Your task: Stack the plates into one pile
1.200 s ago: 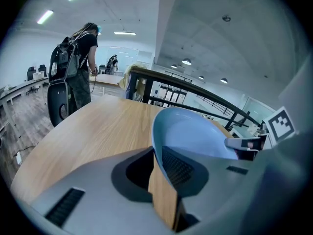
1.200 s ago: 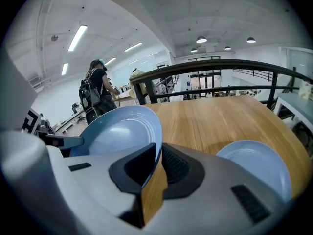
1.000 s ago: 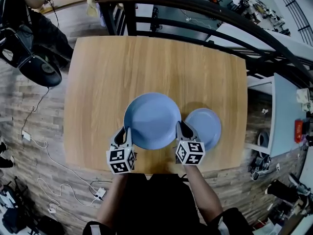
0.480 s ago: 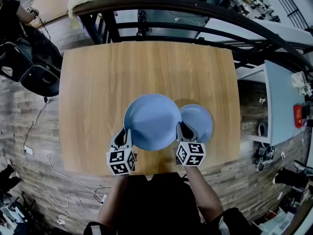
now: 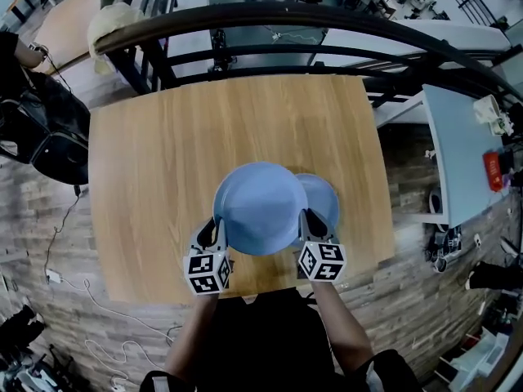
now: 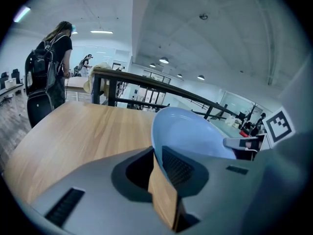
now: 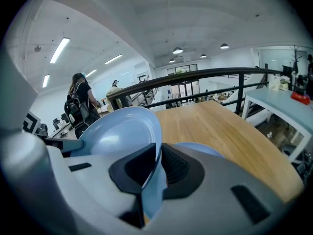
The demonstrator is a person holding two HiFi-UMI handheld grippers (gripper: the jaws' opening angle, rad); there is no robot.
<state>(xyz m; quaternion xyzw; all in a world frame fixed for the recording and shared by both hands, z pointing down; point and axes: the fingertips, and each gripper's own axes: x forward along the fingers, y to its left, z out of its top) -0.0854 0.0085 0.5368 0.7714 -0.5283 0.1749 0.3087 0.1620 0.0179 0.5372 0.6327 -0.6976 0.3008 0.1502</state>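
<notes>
A large blue plate point(image 5: 260, 207) hangs above the wooden table point(image 5: 163, 162), held by its rim from both sides. My left gripper point(image 5: 217, 233) is shut on the plate's left rim point(image 6: 159, 146). My right gripper point(image 5: 308, 224) is shut on its right rim point(image 7: 155, 146). A smaller blue plate point(image 5: 324, 196) lies on the table to the right, and the large plate covers most of it. In the right gripper view the small plate point(image 7: 205, 149) shows just beyond the jaws.
A dark metal railing point(image 5: 270, 19) runs along the table's far edge. To the left a black bag point(image 5: 41, 137) sits on the floor, and a person with a backpack point(image 6: 49, 67) stands there. A pale side table point(image 5: 458, 149) stands to the right.
The large plate, held by both grippers, has moved right over the small plate, which showed almost whole a second ago. The head view has also shifted.
</notes>
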